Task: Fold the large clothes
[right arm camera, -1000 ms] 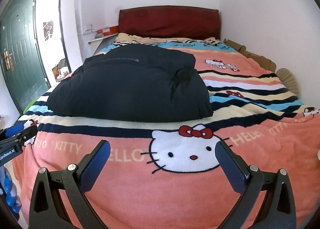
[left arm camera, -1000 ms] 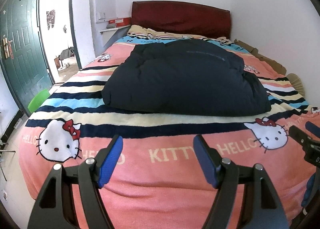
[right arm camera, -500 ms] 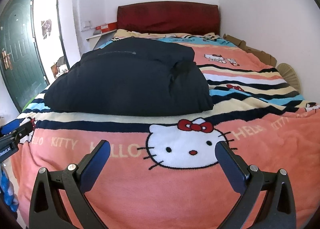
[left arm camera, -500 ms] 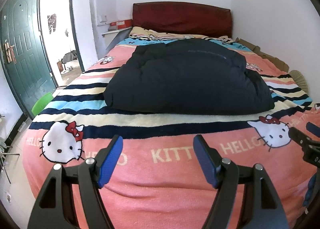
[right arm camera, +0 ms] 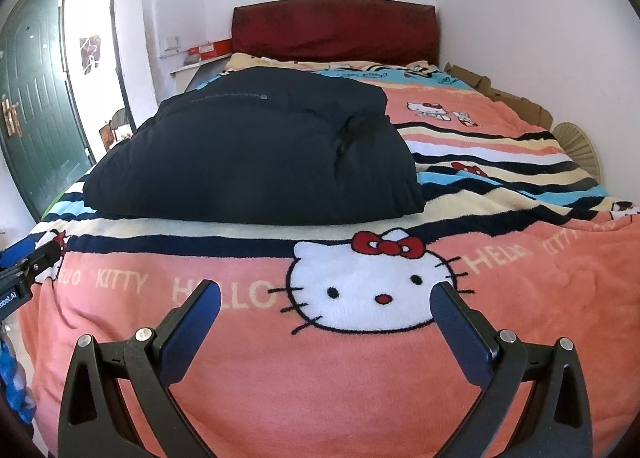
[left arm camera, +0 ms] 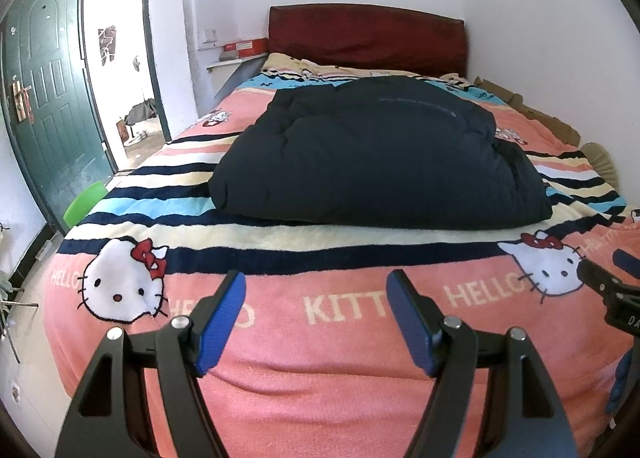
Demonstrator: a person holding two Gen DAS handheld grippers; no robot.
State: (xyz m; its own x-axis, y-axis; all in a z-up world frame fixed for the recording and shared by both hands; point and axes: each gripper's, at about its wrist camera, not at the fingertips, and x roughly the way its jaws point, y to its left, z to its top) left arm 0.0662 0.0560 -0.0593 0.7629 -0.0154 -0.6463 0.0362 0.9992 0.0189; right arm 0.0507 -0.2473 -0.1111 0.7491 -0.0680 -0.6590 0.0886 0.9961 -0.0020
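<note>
Jacket [left arm camera: 376, 158]: dark navy, padded, lying in a folded bundle on the middle of the bed, over the striped band of the blanket; also in the right view [right arm camera: 256, 162].
Blanket [left arm camera: 320, 390]: pink Hello Kitty print, covers the bed, jacket rests on it.
Left gripper [left arm camera: 316, 318]: jaws spread wide, nothing between them, hovering over the near pink edge, well short of the jacket.
Right gripper [right arm camera: 326, 326]: jaws spread wide, empty, over the cat face print, apart from the jacket.
Headboard [left arm camera: 366, 38]: dark red, at the far end.
Door [left arm camera: 44, 98]: green, standing open at left.
Cardboard [right arm camera: 500, 92]: flattened pieces between bed and right wall.
</note>
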